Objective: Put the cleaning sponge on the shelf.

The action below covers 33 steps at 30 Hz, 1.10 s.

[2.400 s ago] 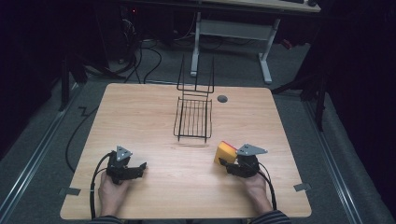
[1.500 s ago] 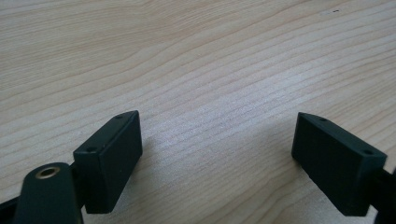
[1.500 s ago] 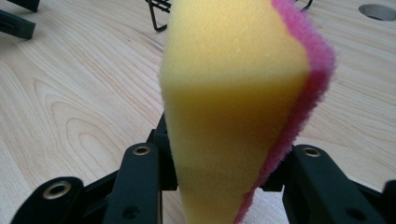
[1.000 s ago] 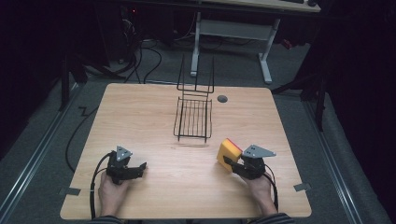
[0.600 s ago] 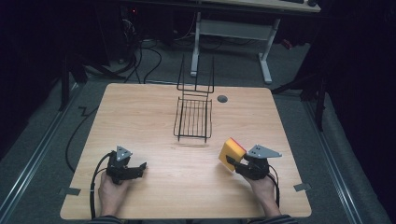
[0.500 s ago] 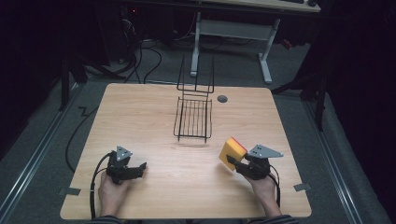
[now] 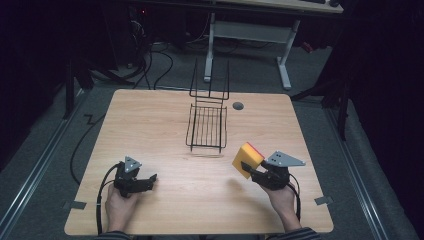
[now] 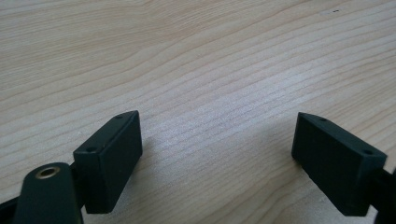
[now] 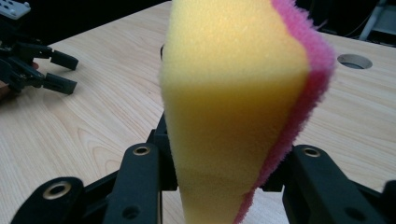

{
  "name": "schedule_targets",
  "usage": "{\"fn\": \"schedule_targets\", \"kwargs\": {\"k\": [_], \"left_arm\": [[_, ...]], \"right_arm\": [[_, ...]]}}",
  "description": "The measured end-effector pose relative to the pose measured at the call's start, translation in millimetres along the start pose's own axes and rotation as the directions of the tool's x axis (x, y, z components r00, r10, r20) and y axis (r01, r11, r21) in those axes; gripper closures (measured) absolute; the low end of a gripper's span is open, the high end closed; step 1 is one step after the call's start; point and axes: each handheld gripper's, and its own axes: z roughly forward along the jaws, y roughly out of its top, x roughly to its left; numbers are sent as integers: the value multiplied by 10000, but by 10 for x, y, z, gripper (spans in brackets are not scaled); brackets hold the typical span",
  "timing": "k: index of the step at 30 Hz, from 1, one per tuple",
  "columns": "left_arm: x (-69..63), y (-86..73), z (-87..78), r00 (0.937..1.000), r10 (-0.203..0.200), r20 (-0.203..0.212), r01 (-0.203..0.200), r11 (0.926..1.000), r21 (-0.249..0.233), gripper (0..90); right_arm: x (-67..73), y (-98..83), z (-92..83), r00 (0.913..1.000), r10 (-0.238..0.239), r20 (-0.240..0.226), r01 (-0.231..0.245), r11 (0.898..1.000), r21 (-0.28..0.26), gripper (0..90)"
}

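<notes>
A yellow sponge (image 7: 247, 158) with a pink scouring side is pinched in my right gripper (image 7: 251, 167) at the table's front right, held above the wood. In the right gripper view the sponge (image 9: 233, 107) stands upright between the two black jaws, squeezed narrow at its base, pink layer on the right. My left gripper (image 7: 148, 182) rests low at the front left, jaws wide apart. The left gripper view has bare wood between its fingers (image 8: 112, 158). A black wire basket (image 7: 207, 126) stands at the table's far middle.
The wooden table (image 7: 150, 125) has a round cable hole (image 7: 238, 106) to the right of the basket. Cables trail from both grippers toward the front edge. A white desk frame (image 7: 250, 35) and floor cables lie beyond the far edge. The surroundings are dark.
My right gripper has shifted a little to the right and turned, tilting the sponge up and to the left. The left gripper has stayed put.
</notes>
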Motion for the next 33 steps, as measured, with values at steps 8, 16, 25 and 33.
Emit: {"fn": "schedule_targets", "kwargs": {"k": [8,16,25,33], "left_arm": [[0,0,0,10000,-1,0,1,10000,0,167],[0,0,0,10000,0,1,0,10000,-2,167],[0,0,0,10000,-2,1,2,10000,-1,167],[0,0,0,10000,-5,1,5,10000,-2,167]], "right_arm": [[14,125,-15,9999,-67,-111,64,9997,-227,610],[26,274,12,9997,-157,-192,151,9994,-325,610],[-14,429,56,9999,-41,-167,35,9992,-410,610],[-36,533,94,9999,-49,-144,42,9987,-507,610]]}}
